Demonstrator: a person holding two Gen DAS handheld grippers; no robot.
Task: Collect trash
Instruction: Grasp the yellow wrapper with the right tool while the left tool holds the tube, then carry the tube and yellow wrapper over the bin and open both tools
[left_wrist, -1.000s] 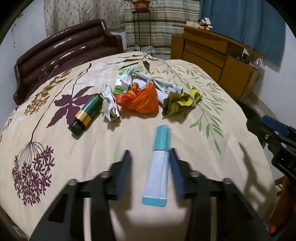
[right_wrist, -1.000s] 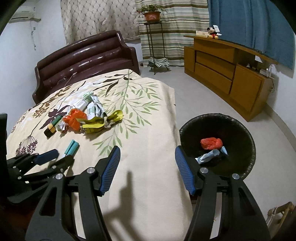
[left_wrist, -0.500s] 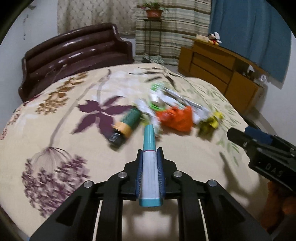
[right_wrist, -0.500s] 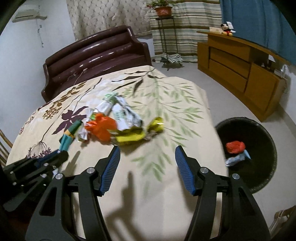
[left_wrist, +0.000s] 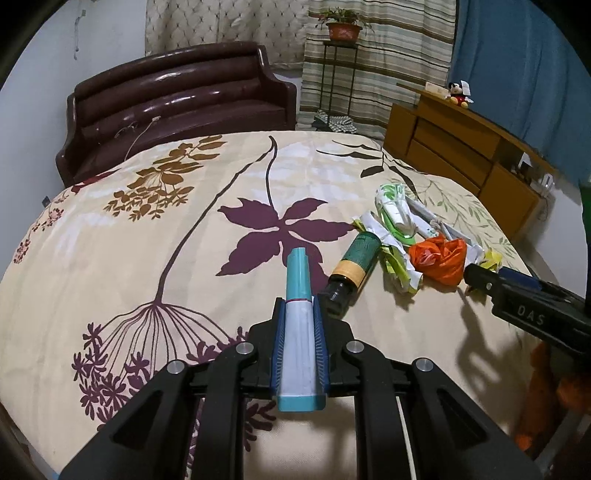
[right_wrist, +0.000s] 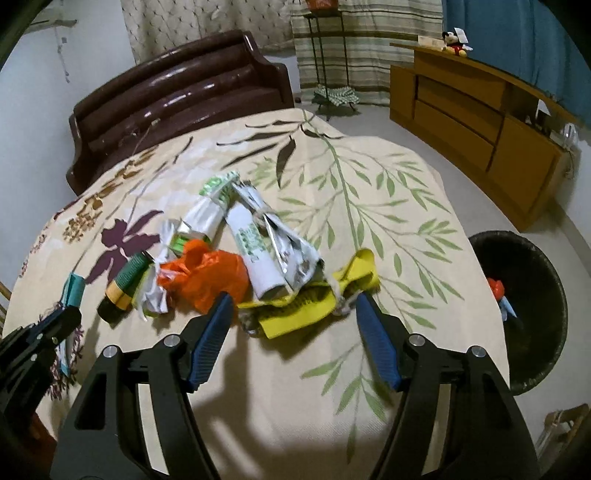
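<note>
Clamping one teal tube (left_wrist: 300, 332), left tongs (left_wrist: 299, 325) grip; right tongs (right_wrist: 293, 325) opening, empty, above one yellow wrapper (right_wrist: 295, 314).

The bed (right_wrist: 369, 206), under a cream floral cover, carries a cluster of trash: green bottle (right_wrist: 125, 286), orange bag (right_wrist: 214, 277), white wrappers (right_wrist: 258, 251) and yellow wrapper (right_wrist: 306, 310).

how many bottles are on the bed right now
1: the green bottle lies on its side on the bedspread, at the left end of the trash pile, beside the orange bag. Wrappers could hide another.
</note>
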